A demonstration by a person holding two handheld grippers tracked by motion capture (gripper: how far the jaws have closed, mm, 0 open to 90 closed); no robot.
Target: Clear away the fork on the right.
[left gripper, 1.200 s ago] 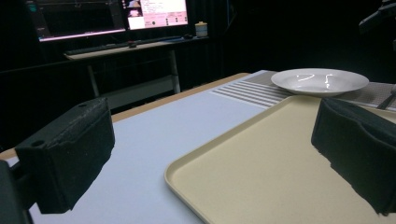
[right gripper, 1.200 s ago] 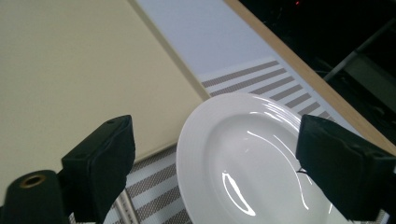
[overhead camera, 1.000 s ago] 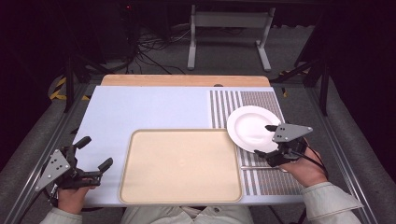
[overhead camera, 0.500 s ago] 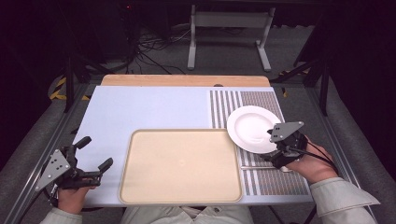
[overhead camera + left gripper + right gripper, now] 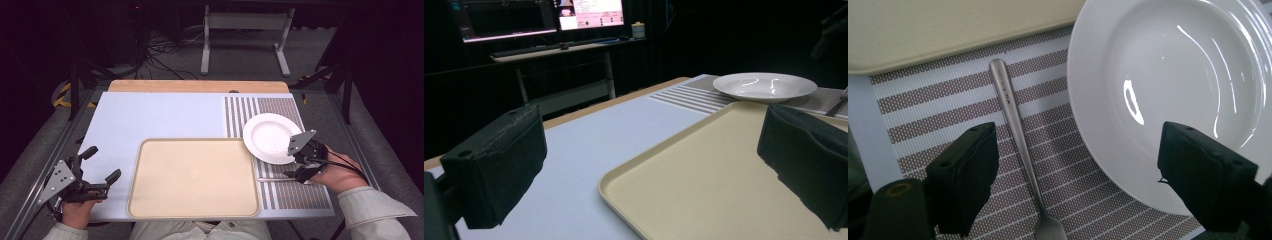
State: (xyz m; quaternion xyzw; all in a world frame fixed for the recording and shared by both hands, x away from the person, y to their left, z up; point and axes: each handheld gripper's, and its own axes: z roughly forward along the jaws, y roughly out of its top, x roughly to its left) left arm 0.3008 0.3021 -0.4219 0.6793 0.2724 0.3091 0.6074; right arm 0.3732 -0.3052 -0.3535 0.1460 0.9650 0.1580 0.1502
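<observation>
A white plate (image 5: 270,137) (image 5: 764,86) (image 5: 1173,90) rests on a striped mat (image 5: 300,195) at the right. Beside it lies a metal utensil (image 5: 272,178) (image 5: 1013,115), handle end toward the beige tray (image 5: 195,177) (image 5: 724,175) (image 5: 948,25). My right gripper (image 5: 291,162) (image 5: 1078,170) hovers open over the plate's near rim. Its jaws have just been closing a little and touch nothing; the utensil's handle and the plate's rim show below the gap. My left gripper (image 5: 104,162) (image 5: 649,165) stands open and empty at the table's near left, pointing across the tray.
The tray is bare and fills the near middle of the pale blue table top (image 5: 160,117). A wooden strip (image 5: 200,86) runs along the far edge. Beyond it are a metal stand (image 5: 245,40) and floor cables. Lit monitors (image 5: 539,17) stand farther off.
The right gripper has drawn slightly toward the near side, from over the plate to its near rim. The left gripper has not moved.
</observation>
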